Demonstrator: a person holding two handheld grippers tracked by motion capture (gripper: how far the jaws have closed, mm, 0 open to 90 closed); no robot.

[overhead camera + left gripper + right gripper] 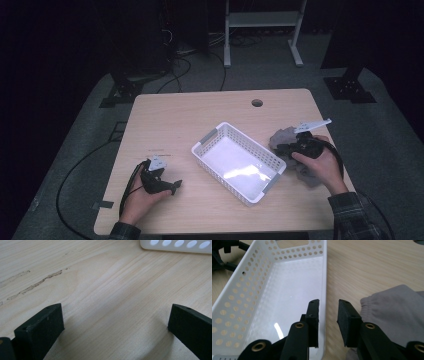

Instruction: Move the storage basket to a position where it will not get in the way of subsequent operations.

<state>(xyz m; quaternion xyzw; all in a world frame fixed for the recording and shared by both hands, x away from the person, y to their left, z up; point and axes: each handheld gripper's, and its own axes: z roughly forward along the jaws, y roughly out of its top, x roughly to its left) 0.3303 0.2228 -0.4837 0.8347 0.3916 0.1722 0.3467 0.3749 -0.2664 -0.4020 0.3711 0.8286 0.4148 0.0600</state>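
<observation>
A white perforated basket (248, 141) stands slantwise at the table's middle, with nothing in it. A grey cloth (282, 136) lies bunched just right of it, under my right hand. My right gripper (281, 149) hovers over the cloth's left edge, pointing at the basket. In the right gripper view its jaws (328, 310) stand a little apart above the basket's near wall (325, 277), with nothing between them, and the cloth (392, 310) lies to their right. My left gripper (176, 186) rests on the table left of the basket, jaws wide open (115, 317) over bare wood.
The wooden table (175, 115) has a round cable hole (257, 103) near its far edge. The basket's corner (175, 245) shows ahead of the left jaws. A cable (80, 165) trails off the table's left side. A white stand (262, 30) is on the floor beyond.
</observation>
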